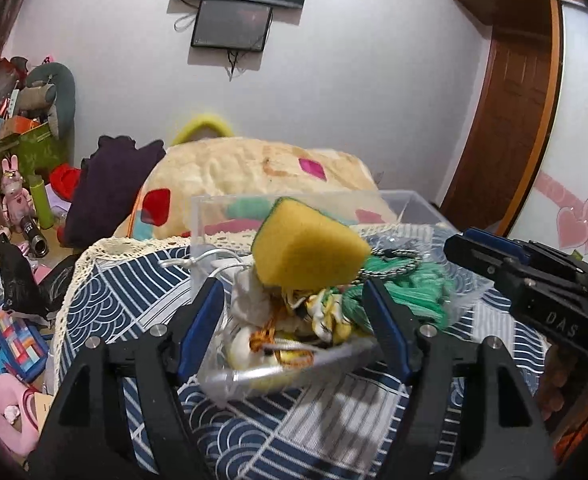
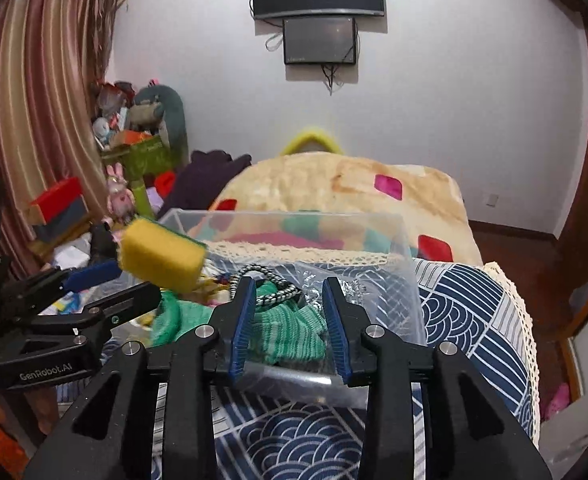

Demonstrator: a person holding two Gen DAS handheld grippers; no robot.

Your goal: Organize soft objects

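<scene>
A yellow sponge with a green scrub side (image 1: 310,246) is in the air just above a clear plastic box (image 1: 410,202), beyond my open left gripper (image 1: 289,292); nothing grips it. In the right wrist view the sponge (image 2: 161,254) hangs just past the left gripper's fingertips (image 2: 93,274). The box (image 2: 406,248) holds a green knit cloth (image 2: 289,330), a braided cord (image 2: 269,284) and small soft toys (image 1: 322,316). My right gripper (image 2: 287,312) is open over the box's near edge, above the green cloth, holding nothing.
The box stands on a blue-and-white patterned cloth with a lace edge (image 2: 474,308). Behind it lies a cream blanket with coloured patches (image 2: 354,192). Toys and clutter fill the left floor (image 1: 17,200). A wooden door (image 1: 510,120) is to the right.
</scene>
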